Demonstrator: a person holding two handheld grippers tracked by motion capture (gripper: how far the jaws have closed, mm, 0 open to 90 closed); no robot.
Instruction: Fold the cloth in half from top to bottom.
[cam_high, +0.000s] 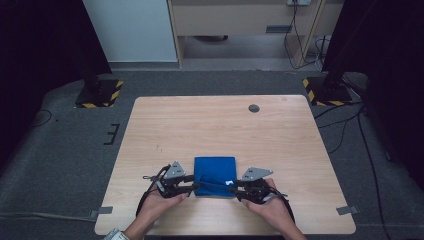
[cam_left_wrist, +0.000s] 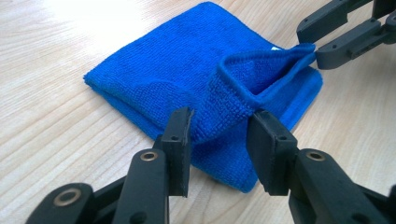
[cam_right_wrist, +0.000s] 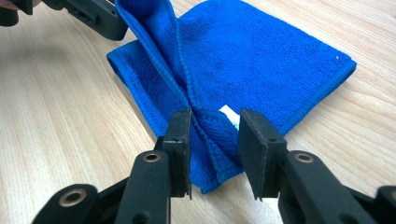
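Observation:
A folded blue cloth (cam_high: 215, 175) lies near the front edge of the wooden table (cam_high: 225, 125). My left gripper (cam_high: 196, 186) is at its near-left corner and my right gripper (cam_high: 234, 187) at its near-right corner, both held low. In the left gripper view a raised fold of the cloth (cam_left_wrist: 187, 70) stands loosely between the parted jaws of my left gripper (cam_left_wrist: 219, 116). The right gripper (cam_left_wrist: 310, 45) is at the fold's far end. In the right gripper view the cloth's (cam_right_wrist: 261, 60) corner with a white tag (cam_right_wrist: 229, 114) lies between the parted jaws of my right gripper (cam_right_wrist: 212, 116), unpressed.
A dark round grommet (cam_high: 254, 108) sits near the table's far edge. Grey tape strips (cam_high: 105, 210) (cam_high: 347, 210) mark the front corners. Stands with hazard-striped bases (cam_high: 97, 92) (cam_high: 325, 90) rise off the far corners. Bare wood stretches beyond the cloth.

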